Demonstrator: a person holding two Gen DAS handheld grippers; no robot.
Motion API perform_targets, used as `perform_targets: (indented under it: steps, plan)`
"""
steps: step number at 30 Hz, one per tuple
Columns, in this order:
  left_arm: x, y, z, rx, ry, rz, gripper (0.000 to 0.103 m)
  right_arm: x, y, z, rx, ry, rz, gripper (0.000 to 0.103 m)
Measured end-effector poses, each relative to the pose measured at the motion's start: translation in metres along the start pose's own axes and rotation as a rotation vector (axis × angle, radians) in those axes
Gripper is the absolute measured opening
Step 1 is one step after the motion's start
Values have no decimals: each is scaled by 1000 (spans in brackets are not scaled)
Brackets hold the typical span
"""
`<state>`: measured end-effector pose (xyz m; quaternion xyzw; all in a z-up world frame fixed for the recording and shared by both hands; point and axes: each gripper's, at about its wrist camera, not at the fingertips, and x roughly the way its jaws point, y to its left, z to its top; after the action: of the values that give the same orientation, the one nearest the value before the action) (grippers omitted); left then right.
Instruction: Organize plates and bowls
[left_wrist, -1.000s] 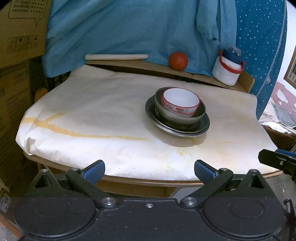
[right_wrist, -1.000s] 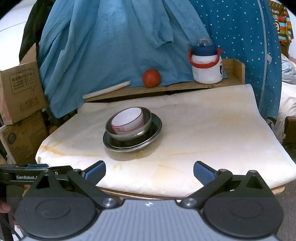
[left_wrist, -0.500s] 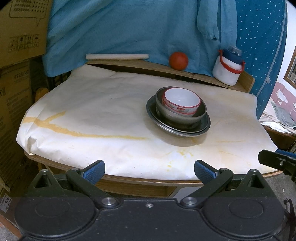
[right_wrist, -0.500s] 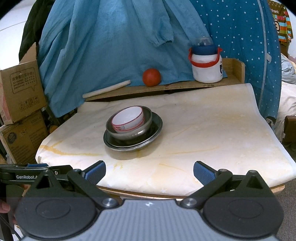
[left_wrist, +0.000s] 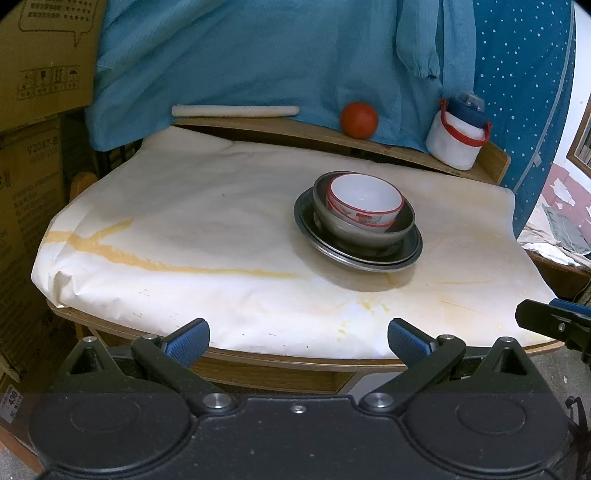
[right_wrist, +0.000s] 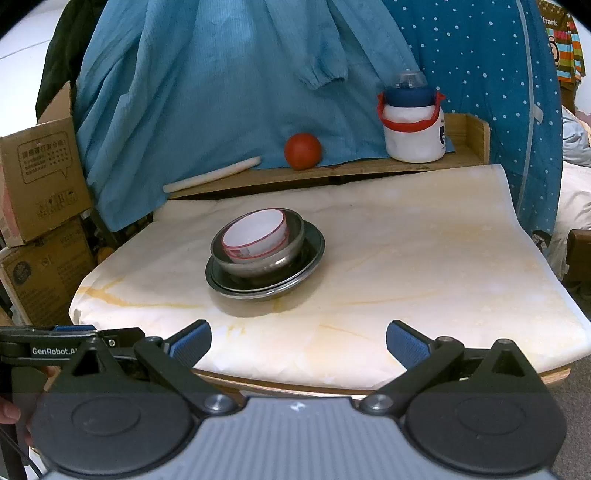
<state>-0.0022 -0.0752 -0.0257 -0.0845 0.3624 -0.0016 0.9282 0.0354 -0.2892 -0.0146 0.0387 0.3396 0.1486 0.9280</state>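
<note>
Both hand-held grippers, left (left_wrist: 295, 341) & right (right_wrist: 298, 341), spread wide, empty, back at desk (left_wrist: 207, 236) edge. Stack looks done: white bowl (left_wrist: 364, 201) in steel bowl (left_wrist: 400, 230) on plates (left_wrist: 413, 249). Next: prob. nothing.

Ahead of me: table (left_wrist: 192, 236) under pale marbled paper, yellow veins at lower left. Wooden shelf (right_wrist: 354, 168) along its far edge. Blue cloth (left_wrist: 258, 55) fills upper frame; dotted blue fabric (right_wrist: 491, 74) upper right. Cardboard boxes (right_wrist: 37, 173) stacked at left.
</note>
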Motion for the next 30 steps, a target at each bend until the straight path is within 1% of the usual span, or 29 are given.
perform_targets:
  steps: [30]
  plan:
    - [3, -1, 1, -1, 6, 2, 102, 1, -1, 2, 2, 6, 0, 103]
